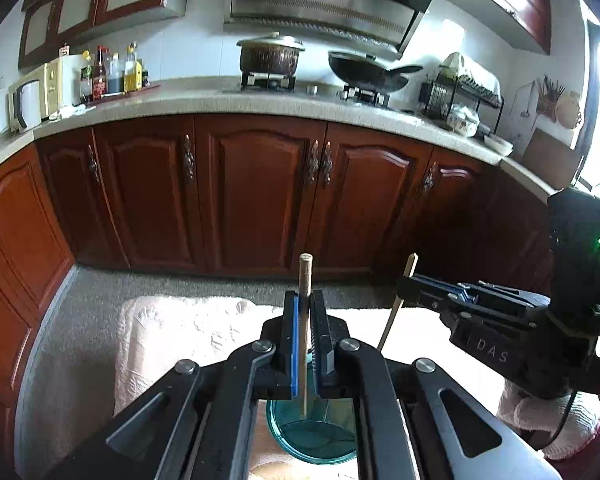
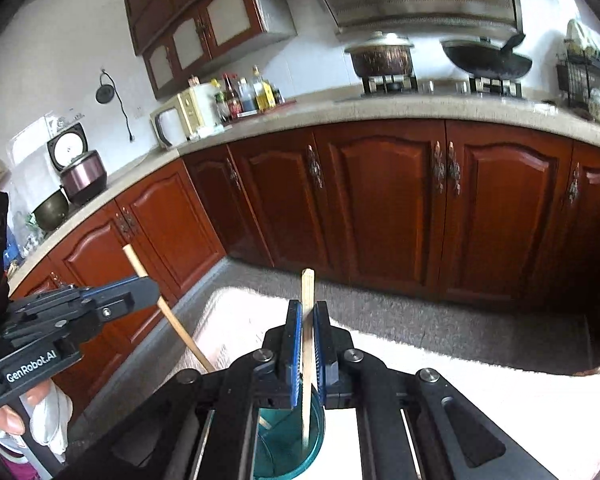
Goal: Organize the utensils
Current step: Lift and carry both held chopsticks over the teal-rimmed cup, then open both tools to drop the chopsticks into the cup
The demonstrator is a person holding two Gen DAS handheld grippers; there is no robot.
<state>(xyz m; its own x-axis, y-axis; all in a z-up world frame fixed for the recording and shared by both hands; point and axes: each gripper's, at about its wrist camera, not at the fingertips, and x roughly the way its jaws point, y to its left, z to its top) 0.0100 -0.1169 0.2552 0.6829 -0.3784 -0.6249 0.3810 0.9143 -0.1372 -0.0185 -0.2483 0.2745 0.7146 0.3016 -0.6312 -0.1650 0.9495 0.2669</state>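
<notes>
Left wrist view: left gripper (image 1: 305, 312) clamped tight on a round wooden chopstick (image 1: 303, 340), its lower tip inside the teal cup (image 1: 312, 436) directly below. Step looks like dropping sticks into the cup; next needs a release. The right gripper (image 1: 410, 290) crowds in close alongside.

Right wrist view: right gripper (image 2: 308, 320) pinched on a flat chopstick (image 2: 308, 344), tip over the cup's rim (image 2: 318, 432). Little room between tools; white cloth (image 2: 440, 364) lies open around them.

left claw (image 1: 305, 312) clamped, right claw (image 2: 309, 322) clamped
</notes>
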